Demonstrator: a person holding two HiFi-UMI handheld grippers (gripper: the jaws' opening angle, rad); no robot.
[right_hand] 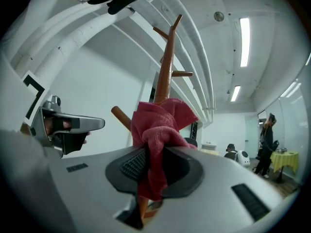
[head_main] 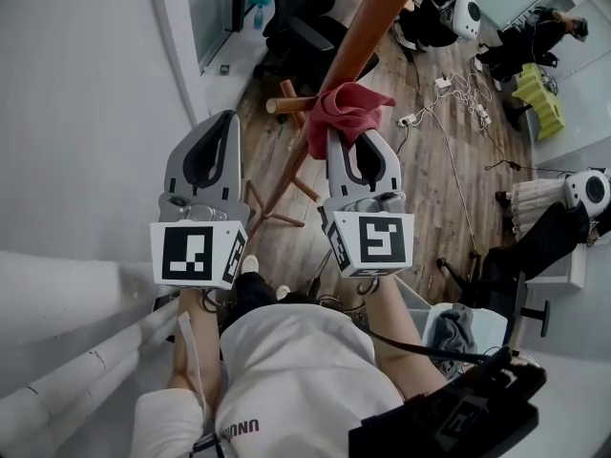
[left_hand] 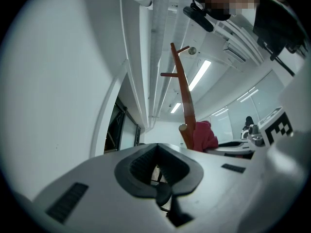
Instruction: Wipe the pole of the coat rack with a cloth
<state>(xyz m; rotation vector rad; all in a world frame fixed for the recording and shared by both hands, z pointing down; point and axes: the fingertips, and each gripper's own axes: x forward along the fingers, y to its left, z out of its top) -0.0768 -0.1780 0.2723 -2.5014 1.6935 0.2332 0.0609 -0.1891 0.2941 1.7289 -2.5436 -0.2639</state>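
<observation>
Right now the biggest thing before you is the coat rack's pole (head_main: 370, 29), a reddish-brown wooden shaft that slants down across the plank floor (head_main: 449, 189) toward its spread feet, with the white wall (head_main: 86, 113) on the pole's left. Both of your tools are raised beside the pole. Your left gripper (head_main: 218, 132) is on the pole's left, clear of it and close to that wall. Its own view shows the jaws pressed together with nothing between the ribbed pads, and the left gripper (left_hand: 156, 149) points past the pole (left_hand: 185, 101), which stands off to the right there. Your right gripper (head_main: 347, 141) is up against the pole, and its jaws are pinching the red cloth (head_main: 346, 111). In the right gripper view a fold of the cloth (right_hand: 160, 125) hangs down between the pads of the right gripper (right_hand: 154, 154), while the bunched upper part covers the pole (right_hand: 164, 76) where the two meet. The cloth lies on the side of the pole facing you; you cannot tell whether it wraps all the way round. A short peg (head_main: 286, 105) juts from the pole just left of the cloth, and the same peg (right_hand: 121, 116) shows beside the cloth from the right tool's side.
</observation>
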